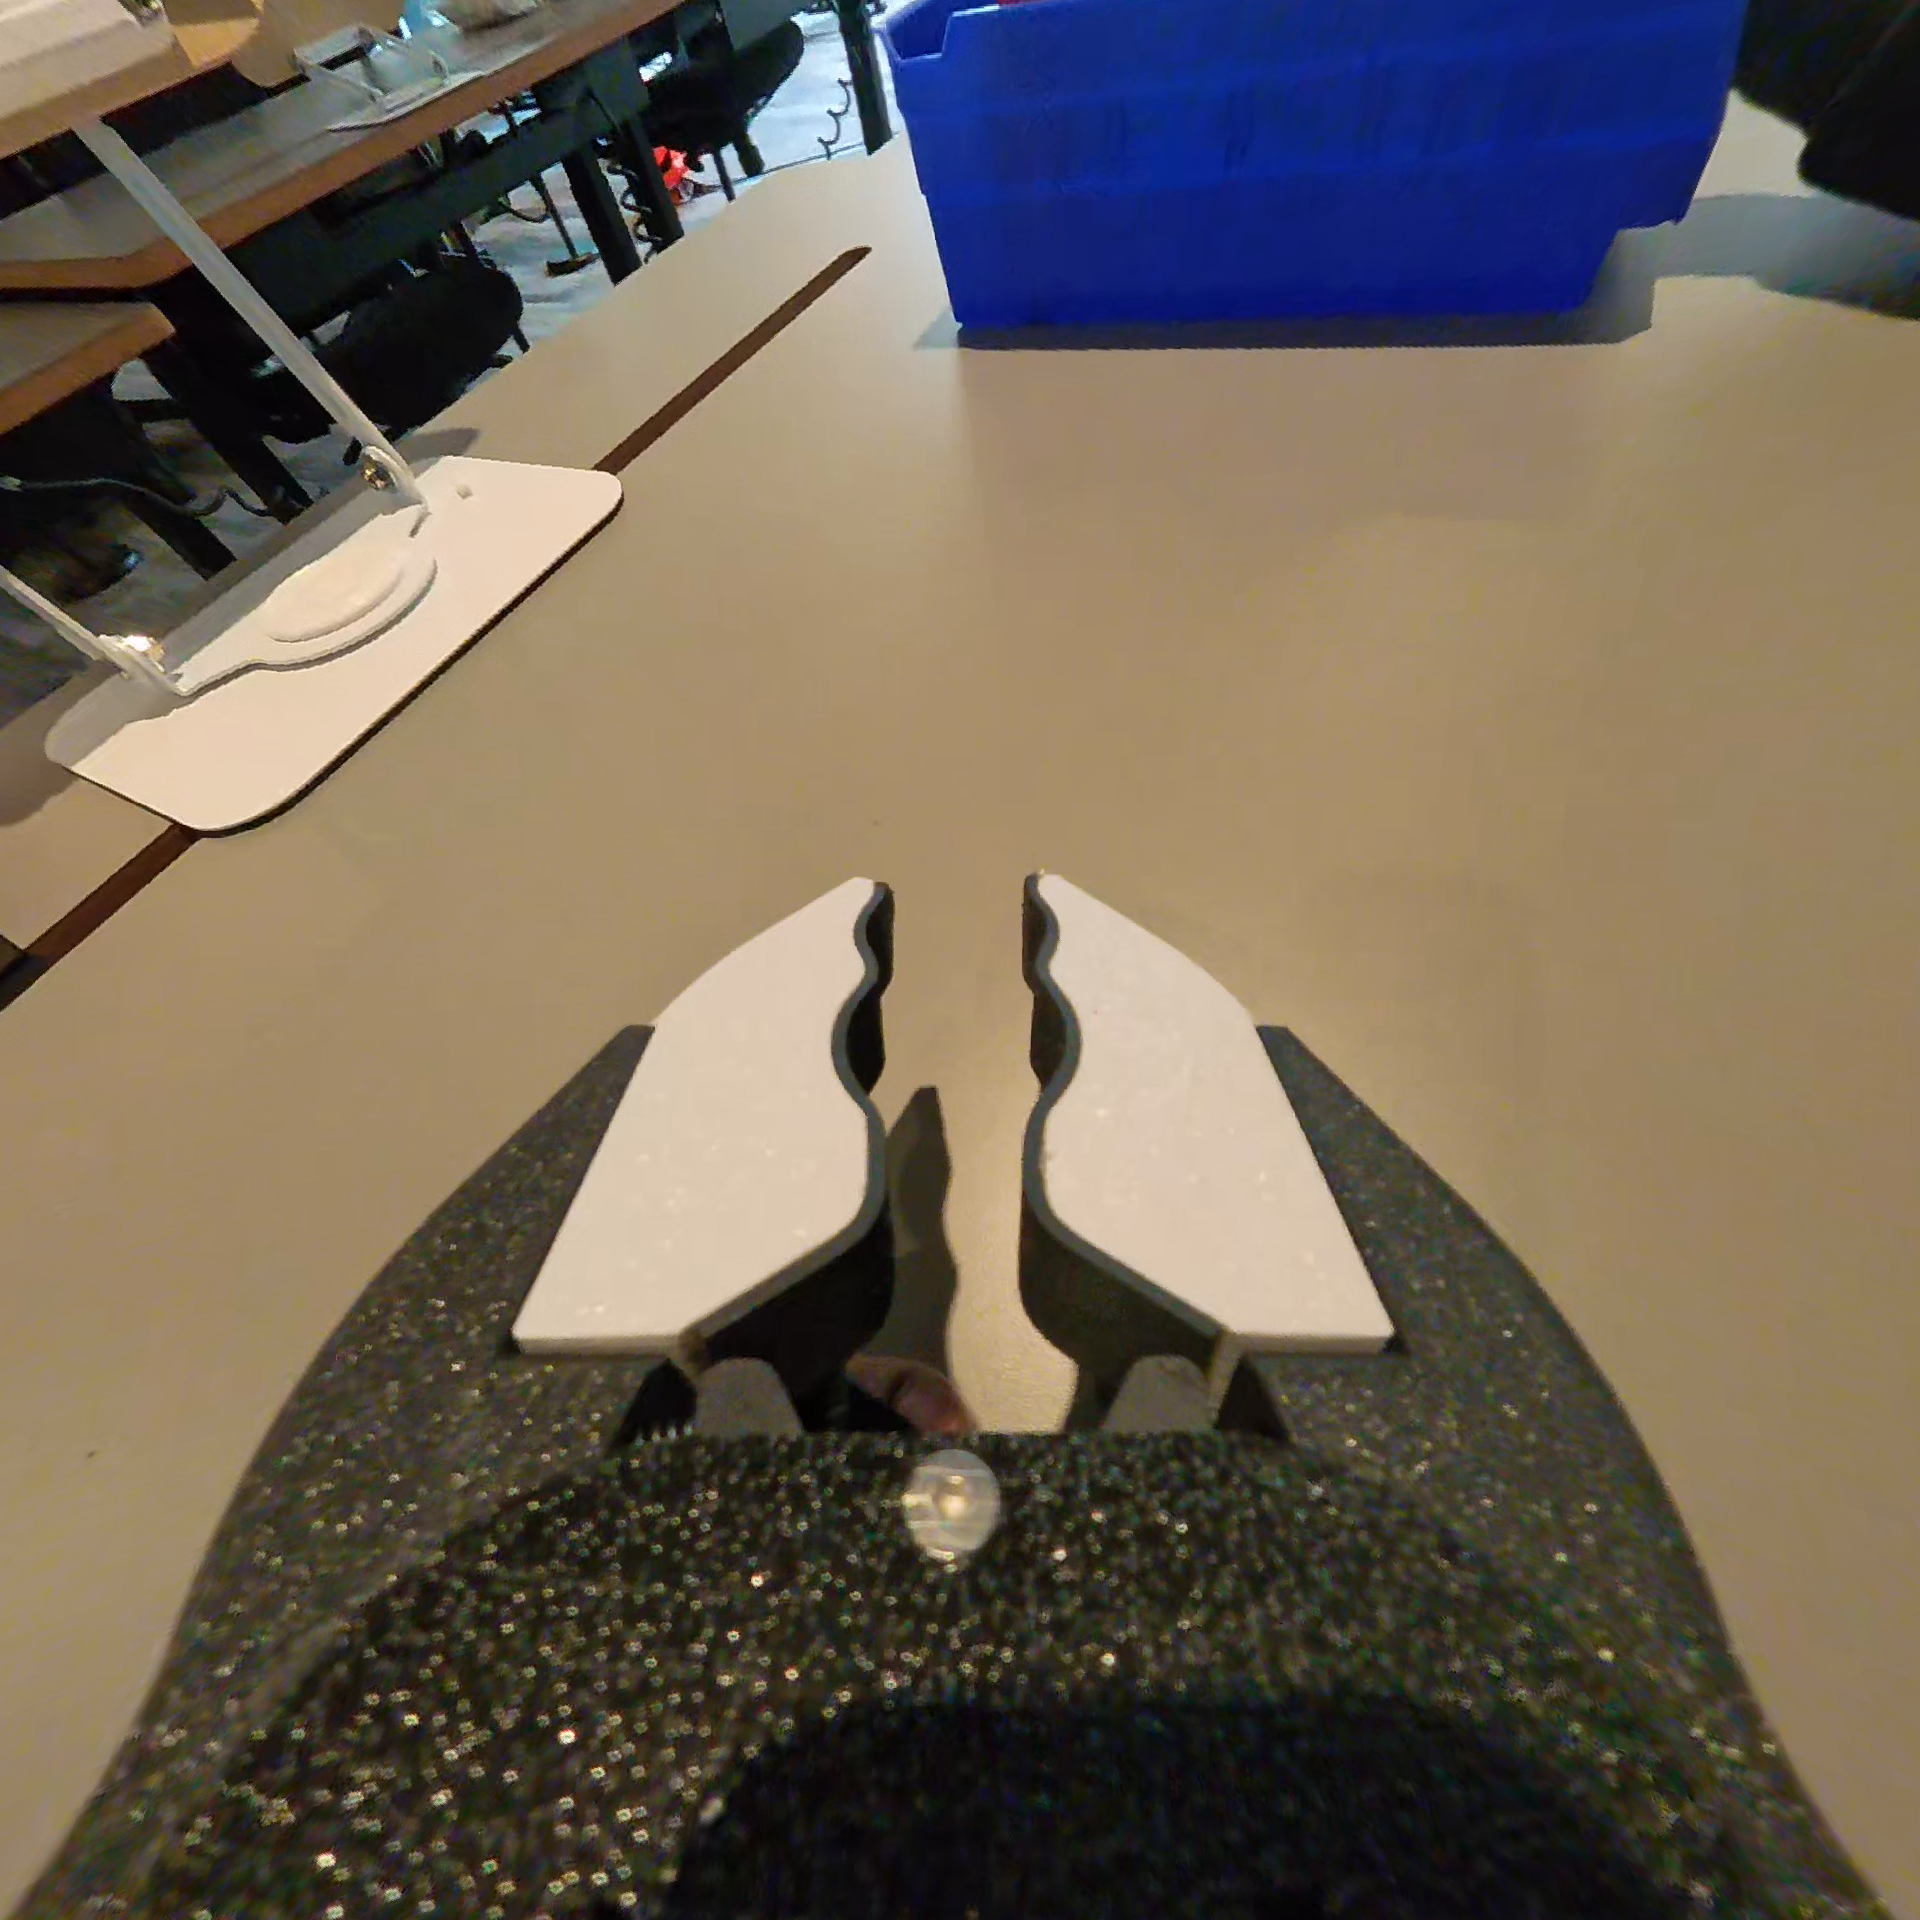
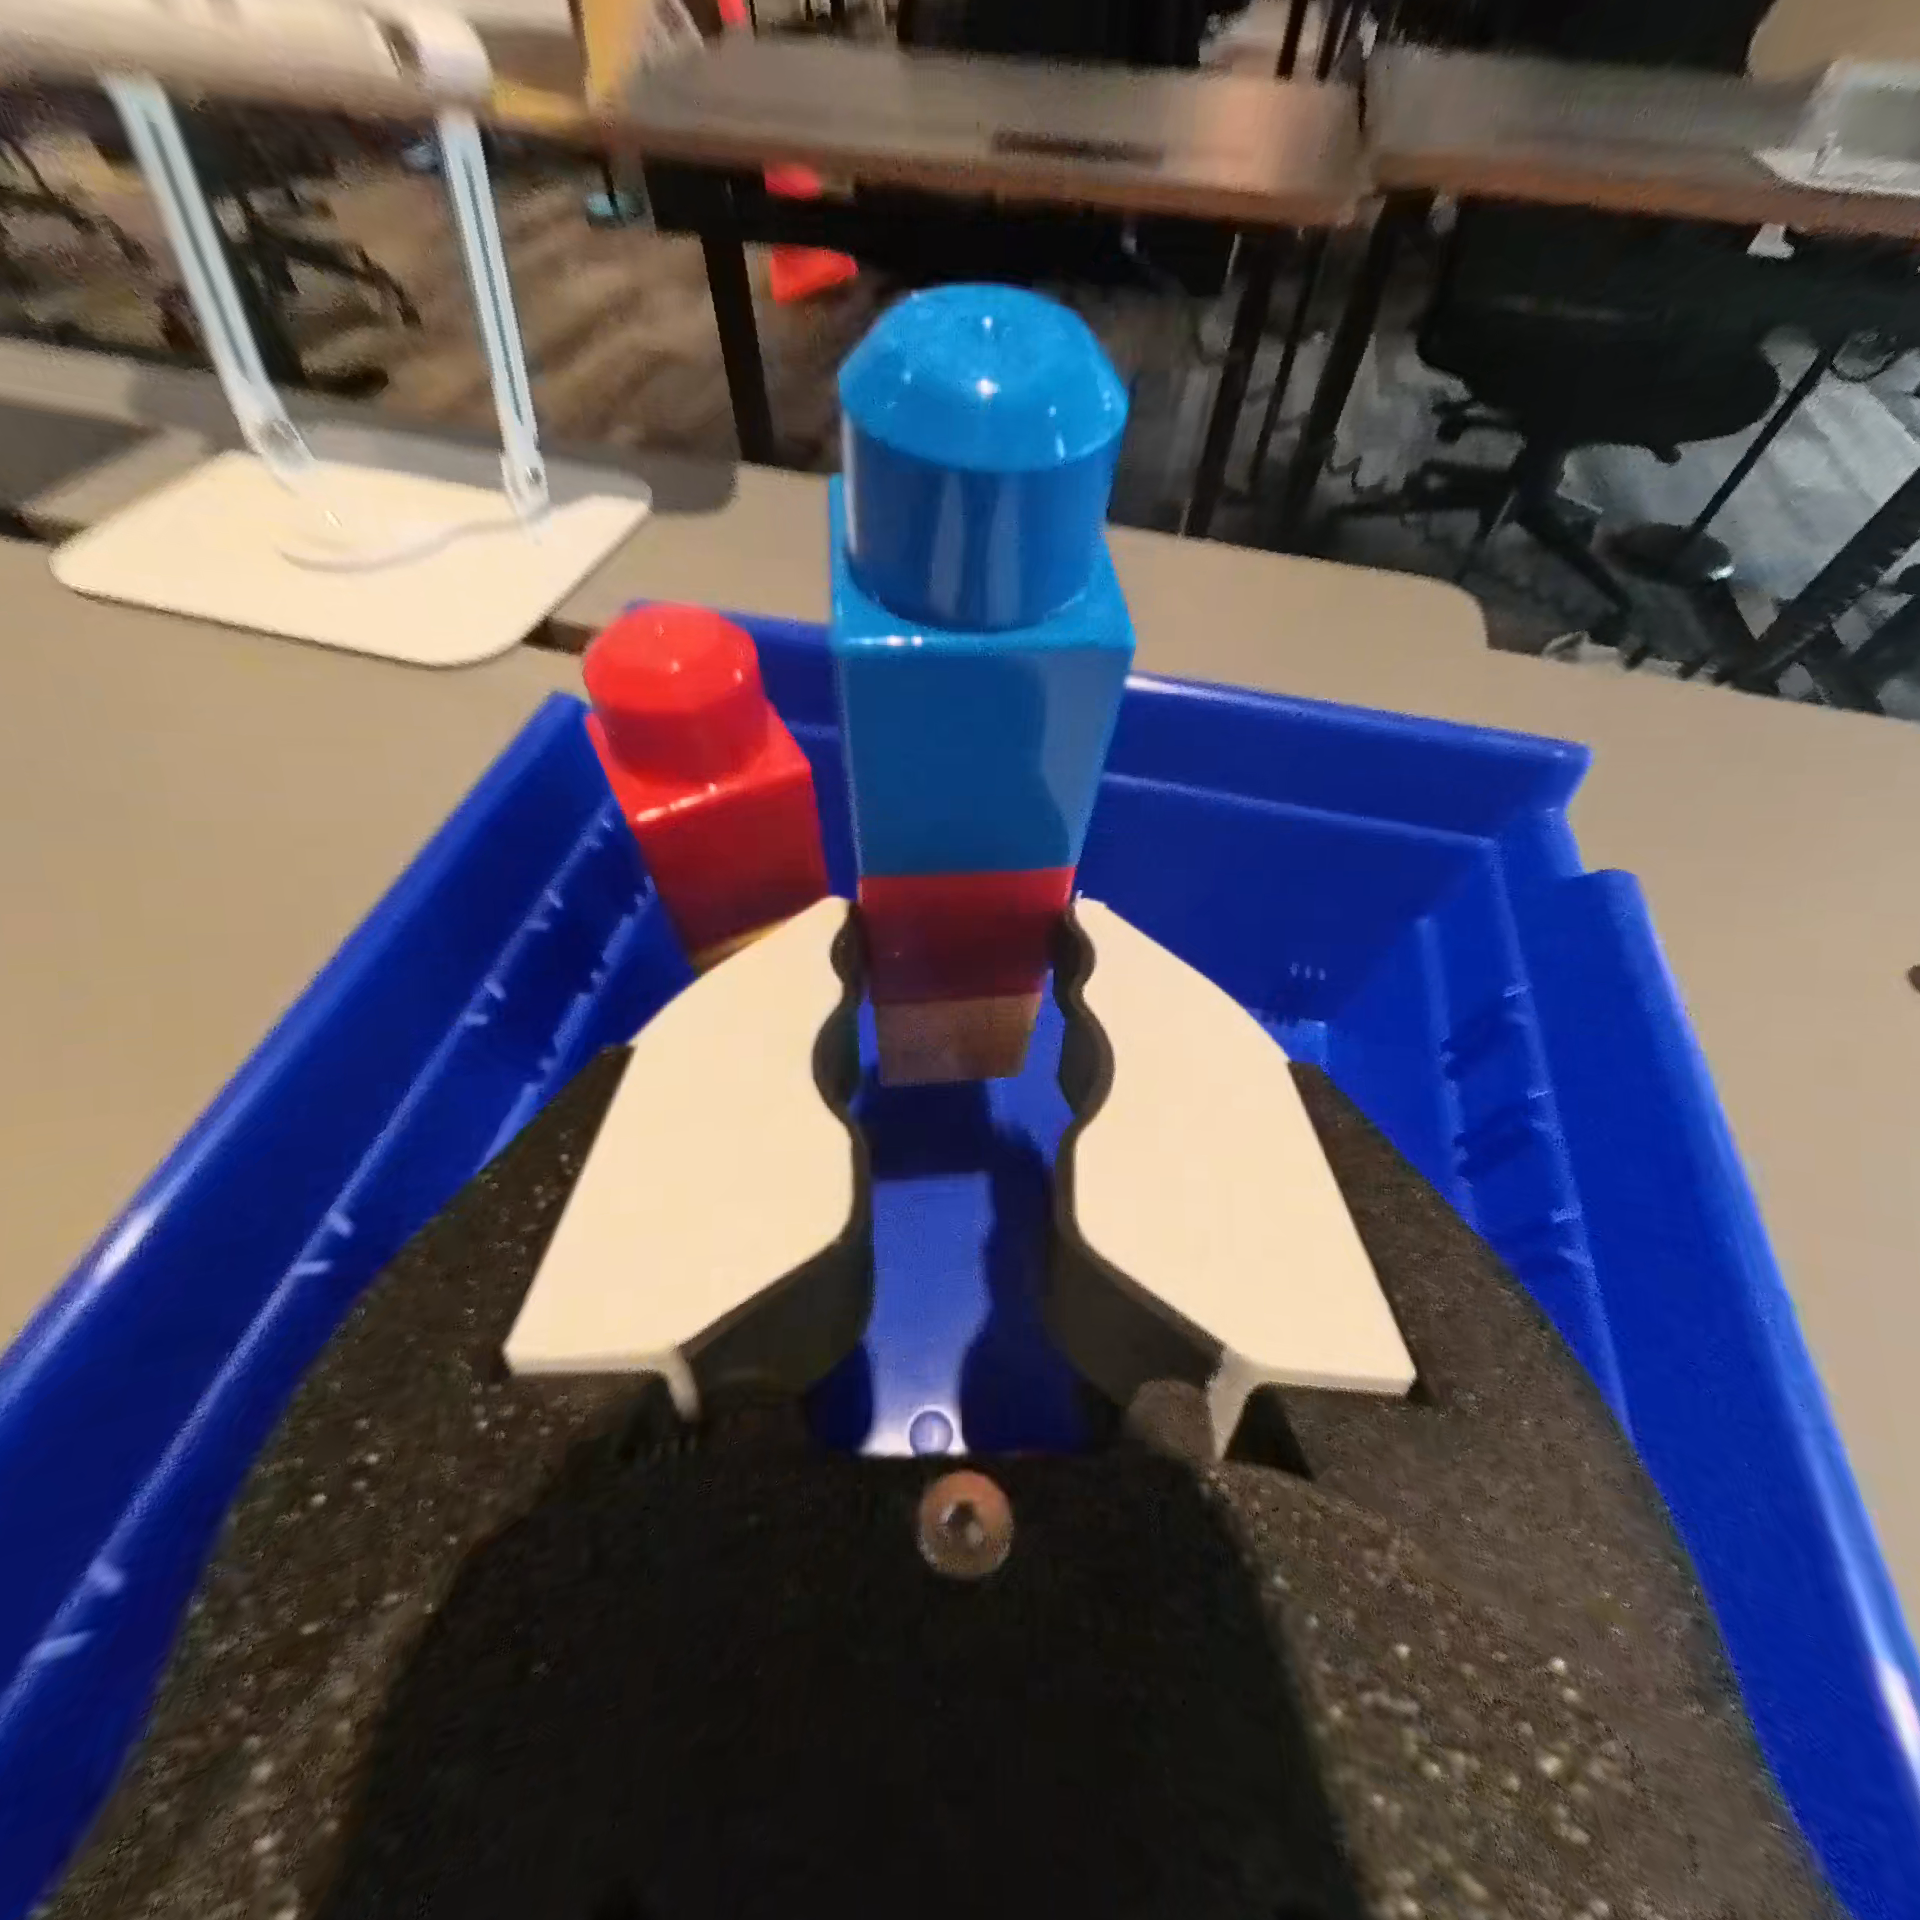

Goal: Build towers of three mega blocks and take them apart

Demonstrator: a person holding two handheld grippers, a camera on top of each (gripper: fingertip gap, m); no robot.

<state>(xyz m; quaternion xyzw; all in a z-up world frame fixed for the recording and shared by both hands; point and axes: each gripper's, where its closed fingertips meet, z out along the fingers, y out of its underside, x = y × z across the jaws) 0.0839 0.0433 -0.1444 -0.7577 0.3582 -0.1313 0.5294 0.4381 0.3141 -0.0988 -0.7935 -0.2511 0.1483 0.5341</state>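
Note:
In the right wrist view my right gripper (image 2: 961, 914) is shut on a tower of three blocks, held upright over the blue bin (image 2: 1538, 1039). The tower has a blue block (image 2: 977, 727) on top, a red block (image 2: 961, 930) between the fingertips and a brownish block (image 2: 956, 1039) at the bottom. A second red block (image 2: 717, 800) stands just left of it, its lower part hidden behind my left finger. In the left wrist view my left gripper (image 1: 958, 894) is empty, jaws slightly apart, above the beige table (image 1: 1351, 727). The blue bin (image 1: 1299, 187) sits ahead of it to the right.
A white stand with a flat base (image 1: 343, 644) sits on the table at the left; it also shows in the right wrist view (image 2: 343, 561) beyond the bin. A dark seam (image 1: 727, 353) runs across the table. Desks and chairs stand past the table's far edge. My hands' fingertips stand some 45 cm from each other.

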